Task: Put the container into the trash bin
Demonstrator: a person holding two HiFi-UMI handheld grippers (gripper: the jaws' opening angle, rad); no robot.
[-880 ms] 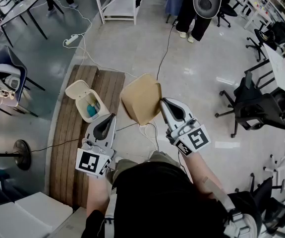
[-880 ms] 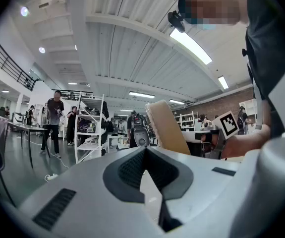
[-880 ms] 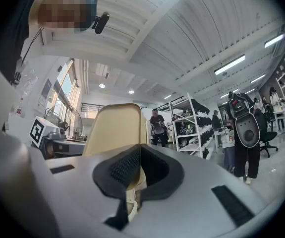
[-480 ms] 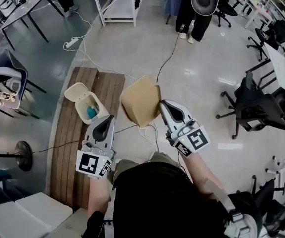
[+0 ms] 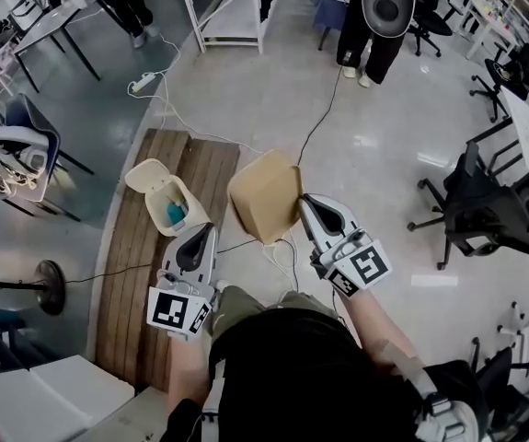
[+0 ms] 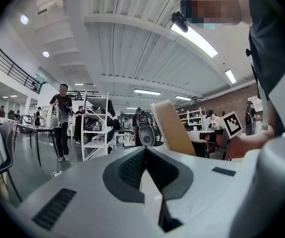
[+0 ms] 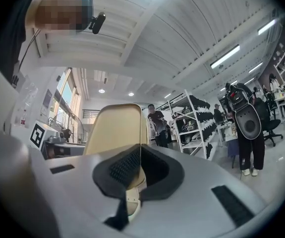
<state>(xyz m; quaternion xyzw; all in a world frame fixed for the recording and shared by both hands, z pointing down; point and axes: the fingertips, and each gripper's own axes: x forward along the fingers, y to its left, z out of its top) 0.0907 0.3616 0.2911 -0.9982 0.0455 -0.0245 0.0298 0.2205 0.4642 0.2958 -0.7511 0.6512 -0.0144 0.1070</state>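
Note:
A tan cardboard container [image 5: 265, 194] hangs in the air in the head view, and my right gripper [image 5: 306, 203] is shut on its right edge. The right gripper view shows the same container [image 7: 116, 129] upright between the closed jaws. A cream trash bin [image 5: 165, 199] with its lid flipped open stands on the wooden table [image 5: 138, 265], left of the container, with something teal inside. My left gripper [image 5: 201, 233] is shut and holds nothing, just below the bin. The left gripper view catches the container [image 6: 171, 129] to the right of its jaws.
A white cable [image 5: 281, 252] lies on the floor below the container. A black office chair [image 5: 489, 215] stands at the right, a white shelf rack [image 5: 225, 7] at the back. A person [image 5: 381, 17] stands at the far end. A lamp base [image 5: 47, 286] sits left of the table.
Container and both grippers have kept almost the same pose. The whole head view has slid slightly, so table and bin sit a little lower.

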